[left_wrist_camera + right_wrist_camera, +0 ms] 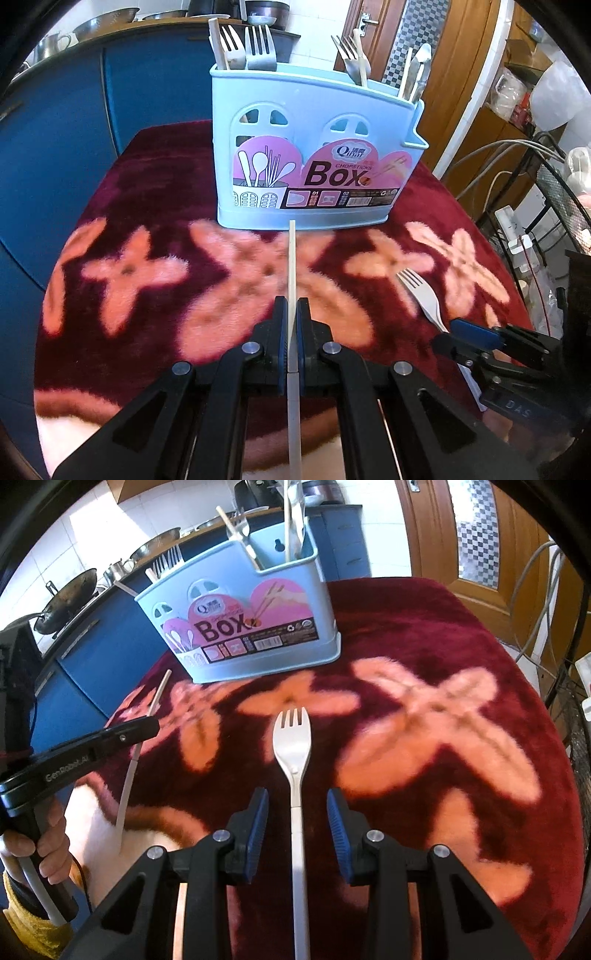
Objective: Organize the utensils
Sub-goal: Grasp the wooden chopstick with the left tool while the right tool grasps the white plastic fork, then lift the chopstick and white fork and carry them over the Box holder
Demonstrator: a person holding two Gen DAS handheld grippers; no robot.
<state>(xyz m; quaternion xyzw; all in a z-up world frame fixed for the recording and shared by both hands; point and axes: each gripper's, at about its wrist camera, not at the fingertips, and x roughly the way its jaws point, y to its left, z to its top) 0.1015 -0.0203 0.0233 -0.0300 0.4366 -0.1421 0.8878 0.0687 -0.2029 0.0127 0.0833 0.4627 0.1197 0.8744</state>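
My left gripper (pixel 292 304) is shut on a pale chopstick (pixel 292 258) that points at the light blue utensil box (pixel 314 147); it also shows in the right wrist view (pixel 146 725) with the chopstick (pixel 159 692). The box (pixel 240 627) holds forks, chopsticks and a spoon. My right gripper (pixel 297 803) is open, its blue pads on either side of the handle of a white fork (pixel 293 734) lying on the red floral cloth (pixel 443 664). In the left wrist view the fork (pixel 421 291) lies at right, with the right gripper (pixel 469 334) at its handle.
Blue cabinets (pixel 74 129) with metal bowls and a wok (pixel 66 594) stand behind the table. A wooden door (pixel 388 37) and cables (pixel 498 158) are at the right. A second pale stick (pixel 180 915) lies under my right gripper.
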